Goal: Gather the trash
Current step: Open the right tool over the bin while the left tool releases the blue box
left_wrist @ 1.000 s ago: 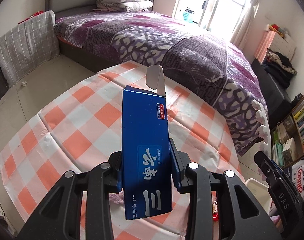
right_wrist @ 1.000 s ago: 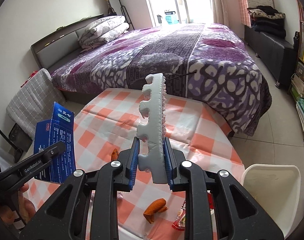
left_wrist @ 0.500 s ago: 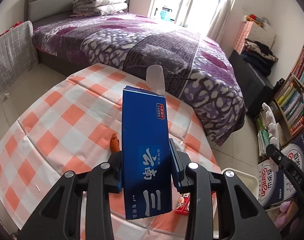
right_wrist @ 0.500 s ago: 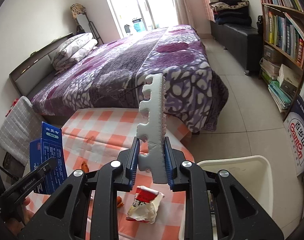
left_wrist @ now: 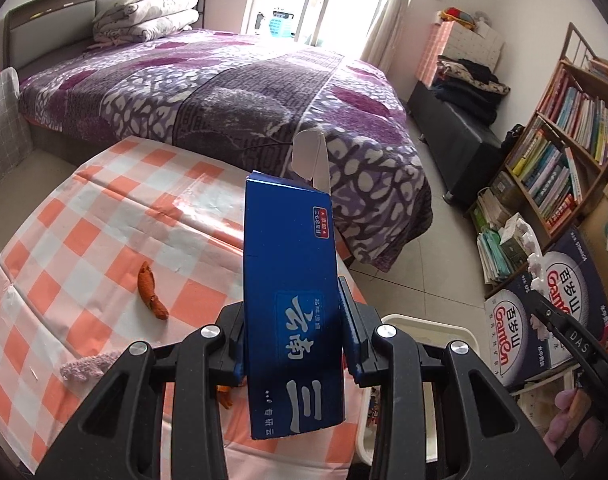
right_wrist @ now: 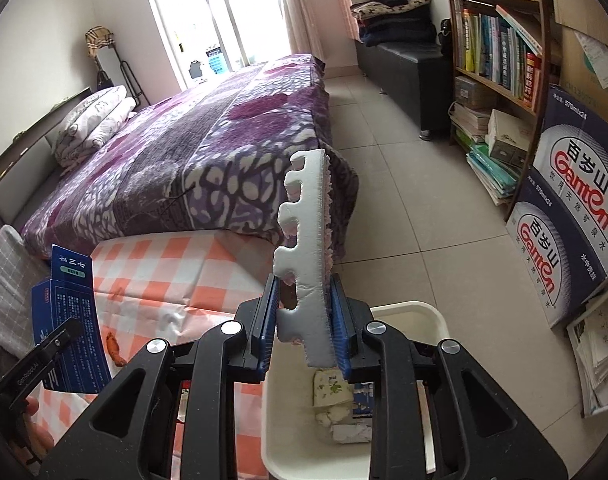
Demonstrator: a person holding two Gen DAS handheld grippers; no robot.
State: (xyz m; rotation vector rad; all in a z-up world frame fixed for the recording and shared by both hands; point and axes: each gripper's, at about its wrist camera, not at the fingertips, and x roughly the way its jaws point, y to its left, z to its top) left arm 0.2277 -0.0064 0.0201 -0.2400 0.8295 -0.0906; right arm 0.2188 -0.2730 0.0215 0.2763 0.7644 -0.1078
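Observation:
My left gripper (left_wrist: 291, 340) is shut on a tall blue carton (left_wrist: 287, 280) with its white top flap open, held above the near edge of the orange-checked table (left_wrist: 83, 220). My right gripper (right_wrist: 304, 328) holds a white toothed foam strip (right_wrist: 304, 248) over the white bin (right_wrist: 408, 312). Its jaws are opening, and the strip leans tilted between the pads, still touching both. The bin holds crumpled paper scraps (right_wrist: 332, 396). On the cloth lie an orange peel (left_wrist: 149, 290) and a purple fuzzy scrap (left_wrist: 87, 364). The blue carton (right_wrist: 69, 320) also shows at the left of the right wrist view.
A bed with a purple quilt (left_wrist: 223, 92) stands just behind the table. A bookshelf (right_wrist: 500, 48) and stacked blue-and-white water cartons (right_wrist: 572, 200) line the right wall beside the bin. Bare tiled floor (right_wrist: 404, 184) lies between the bed and the shelf.
Both views have swung right, from the table towards the bin and bookshelf. The bin now sits under the right gripper, and the foam strip has tipped over between its jaws. The carton stays gripped.

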